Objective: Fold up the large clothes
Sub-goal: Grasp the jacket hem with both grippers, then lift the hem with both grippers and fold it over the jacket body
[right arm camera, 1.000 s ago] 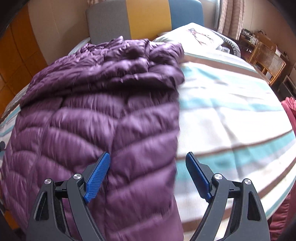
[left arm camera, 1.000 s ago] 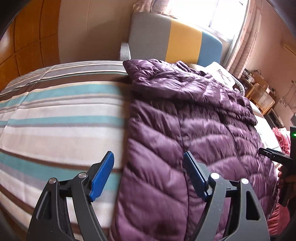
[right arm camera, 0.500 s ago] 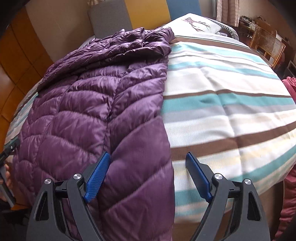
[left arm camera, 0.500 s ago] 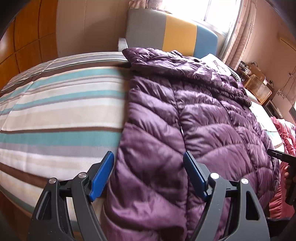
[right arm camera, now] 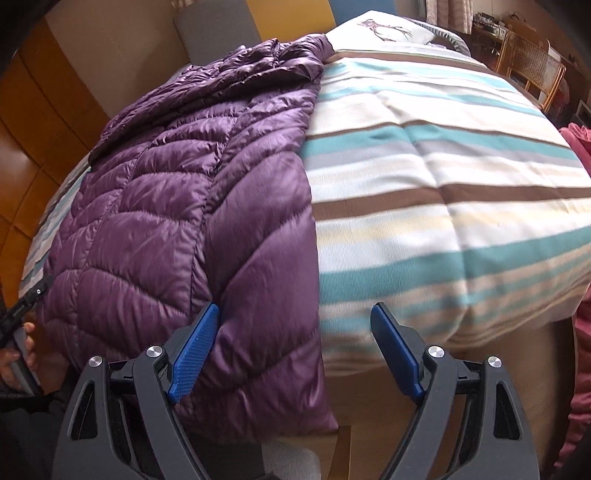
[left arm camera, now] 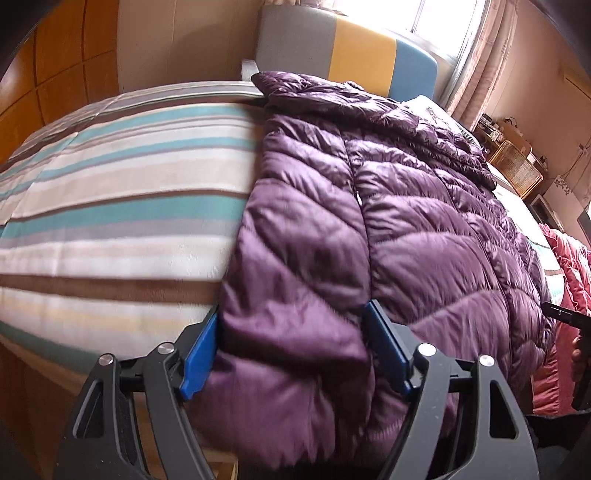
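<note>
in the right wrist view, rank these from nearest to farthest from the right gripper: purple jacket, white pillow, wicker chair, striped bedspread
From the right gripper:
1. purple jacket, hem between the jaws, left side.
2. striped bedspread, just beyond, right side.
3. white pillow at the bed's head, and wicker chair beside the bed at upper right: too close to call.

Purple jacket (right arm camera: 177, 206) lies on striped bedspread (right arm camera: 443, 184), hem overhanging.
</note>
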A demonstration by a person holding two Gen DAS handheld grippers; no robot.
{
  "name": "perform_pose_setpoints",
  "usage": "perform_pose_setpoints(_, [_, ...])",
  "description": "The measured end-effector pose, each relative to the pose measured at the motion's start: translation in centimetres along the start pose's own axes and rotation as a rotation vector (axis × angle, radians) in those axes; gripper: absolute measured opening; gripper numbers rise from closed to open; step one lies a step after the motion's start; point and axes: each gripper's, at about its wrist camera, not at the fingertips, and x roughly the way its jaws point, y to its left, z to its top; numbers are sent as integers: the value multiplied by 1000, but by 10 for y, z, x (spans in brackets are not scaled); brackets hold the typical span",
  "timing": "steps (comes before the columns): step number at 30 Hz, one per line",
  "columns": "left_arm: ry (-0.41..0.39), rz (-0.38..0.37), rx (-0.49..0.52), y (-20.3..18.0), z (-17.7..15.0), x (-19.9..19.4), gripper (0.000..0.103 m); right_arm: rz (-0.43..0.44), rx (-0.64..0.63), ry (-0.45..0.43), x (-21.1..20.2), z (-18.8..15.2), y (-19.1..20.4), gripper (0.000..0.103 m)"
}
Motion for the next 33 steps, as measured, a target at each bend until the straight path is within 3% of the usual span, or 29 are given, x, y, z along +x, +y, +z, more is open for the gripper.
perform_pose_setpoints(2, [15, -12, -10, 2, -4, -3, 70, 14, 16, 12, -1, -6, -3, 77])
perform_pose_setpoints(4, [32, -51, -9, 3, -9, -7, 52, 45, 29, 25, 0, -11, -4, 64])
perform_pose_setpoints(5, [32, -63, -10, 3, -11, -9, 46, 61, 23, 31, -1, -14, -3, 54])
perform_pose_setpoints(7, [35, -100, -6, 4, -14, -13, 25, 92, 13, 34, -1, -17, 2, 35])
perform_pose_setpoints(9, [29, -125, -14, 7, -15, -18, 15, 106, -16, 33, -4, -18, 9, 16])
perform_pose_setpoints(11, [24, -145, -13, 8, -15, -25, 8, 119, -37, 29, -9, -18, 16, 8])
perform_pose_setpoints(20, [16, -315, 0, 18, -16, -81, 4, 176, -141, -22, -75, -12, 30, 4])
perform_pose_setpoints(24, [-6, -401, -30, 26, -7, -106, 4, 213, -182, -90, -112, -1, 37, 4])
perform_pose_setpoints(27, [-80, -487, -86, 33, 11, -125, 3, 233, -179, -190, -137, 24, 36, 4])
perform_pose_setpoints(33, [-194, -565, -133, 41, 63, -121, 3, 233, -141, -337, -144, 85, 27, 4])
